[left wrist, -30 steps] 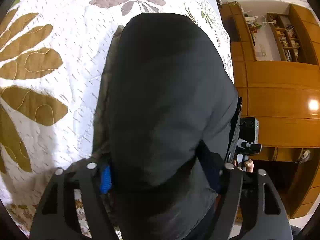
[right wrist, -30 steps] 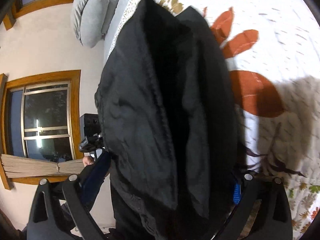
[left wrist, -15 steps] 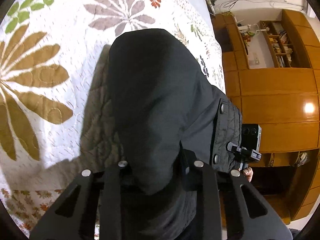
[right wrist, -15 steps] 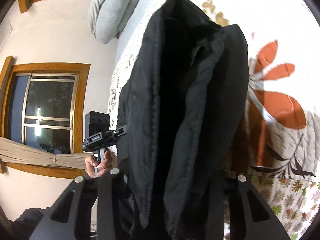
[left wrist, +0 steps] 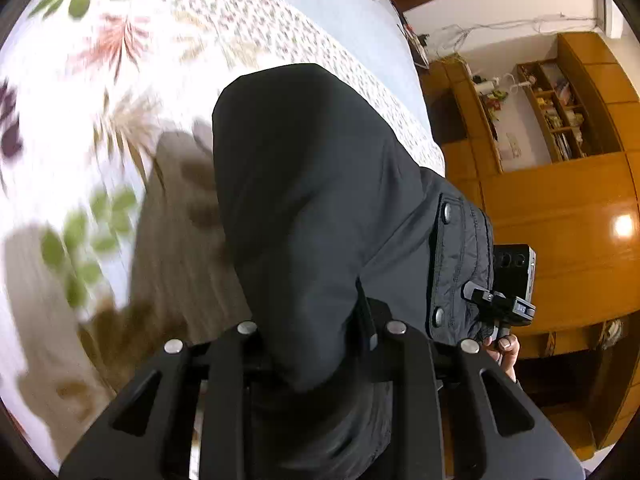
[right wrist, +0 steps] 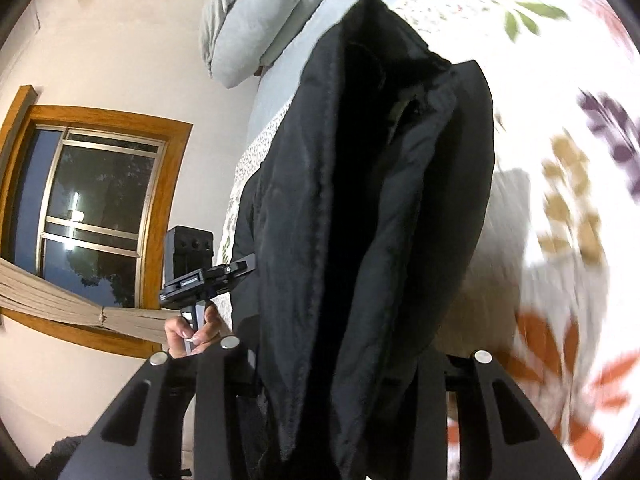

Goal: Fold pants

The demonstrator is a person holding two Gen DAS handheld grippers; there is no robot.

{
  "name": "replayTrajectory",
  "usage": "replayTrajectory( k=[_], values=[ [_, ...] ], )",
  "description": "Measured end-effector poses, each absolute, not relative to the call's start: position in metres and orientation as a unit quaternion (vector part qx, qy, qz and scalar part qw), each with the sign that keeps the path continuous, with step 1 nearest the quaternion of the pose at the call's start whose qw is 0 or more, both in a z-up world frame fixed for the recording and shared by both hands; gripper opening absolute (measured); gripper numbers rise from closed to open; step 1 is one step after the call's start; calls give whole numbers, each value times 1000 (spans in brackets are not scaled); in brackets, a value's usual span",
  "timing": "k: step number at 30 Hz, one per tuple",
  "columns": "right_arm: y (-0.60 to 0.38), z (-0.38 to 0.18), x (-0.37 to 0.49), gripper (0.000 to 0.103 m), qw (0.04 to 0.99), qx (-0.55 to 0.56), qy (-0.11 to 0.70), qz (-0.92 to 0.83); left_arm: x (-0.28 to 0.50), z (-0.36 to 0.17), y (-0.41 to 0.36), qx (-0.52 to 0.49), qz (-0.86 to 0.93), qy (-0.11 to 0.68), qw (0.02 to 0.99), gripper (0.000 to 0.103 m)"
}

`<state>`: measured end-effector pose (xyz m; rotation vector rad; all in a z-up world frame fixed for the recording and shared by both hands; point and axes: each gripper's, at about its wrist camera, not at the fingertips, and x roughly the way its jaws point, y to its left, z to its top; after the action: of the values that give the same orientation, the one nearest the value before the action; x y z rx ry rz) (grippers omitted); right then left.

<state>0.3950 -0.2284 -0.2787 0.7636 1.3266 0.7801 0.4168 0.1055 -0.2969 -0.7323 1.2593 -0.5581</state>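
Note:
The black pants [left wrist: 312,200] hang in the air above the bed, held at one end by both grippers. My left gripper [left wrist: 320,344] is shut on the pants' edge; the cloth drapes over its jaws and hides the tips. In the right wrist view the pants [right wrist: 368,200] fill the middle, folded lengthwise with a dark inner crease. My right gripper [right wrist: 332,364] is shut on the cloth too. Each view shows the other gripper: the right one in the left wrist view [left wrist: 504,300], the left one in the right wrist view [right wrist: 200,276].
A white quilt with leaf and flower prints [left wrist: 120,80] covers the bed below; it also shows in the right wrist view [right wrist: 560,160]. Grey pillows [right wrist: 256,16] lie at the bed's head. Wooden cabinets and shelves [left wrist: 560,208] stand to one side, a window [right wrist: 92,208] to the other.
Both grippers closed on the pants and lifted them off the quilt. The pants now hang higher and the bed looks farther away and blurred by motion.

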Motion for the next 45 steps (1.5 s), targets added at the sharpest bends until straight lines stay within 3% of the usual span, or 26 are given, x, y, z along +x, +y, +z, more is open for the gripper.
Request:
replayTrajectory(
  k=[11,14,16,18,22,23,31,40,45],
  values=[
    [-171,-348,475,40,626,312,640,318,491,-362,141,-348,-216,600,687,27],
    [-176,-362,475,50,619,320,646,312,490,-368,144,-361,-229,592,684,32],
    [-182,-368,473,66,614,326,649,308,487,-370,144,-364,-231,589,684,38],
    [-192,-366,472,74,619,338,643,297,482,-368,152,-374,-233,578,687,42],
    [-231,-338,450,79,659,367,599,270,457,-337,174,-328,-204,540,748,54],
    [-238,-333,443,80,669,362,592,266,449,-330,176,-313,-193,532,763,62],
    [-200,-334,414,81,703,269,616,232,424,-325,174,-260,-137,536,792,62],
    [-191,-346,414,85,700,288,619,211,423,-346,180,-293,-122,550,773,63],
    [-215,-304,386,89,741,270,584,190,389,-303,190,-280,-104,502,811,86]
  ],
)
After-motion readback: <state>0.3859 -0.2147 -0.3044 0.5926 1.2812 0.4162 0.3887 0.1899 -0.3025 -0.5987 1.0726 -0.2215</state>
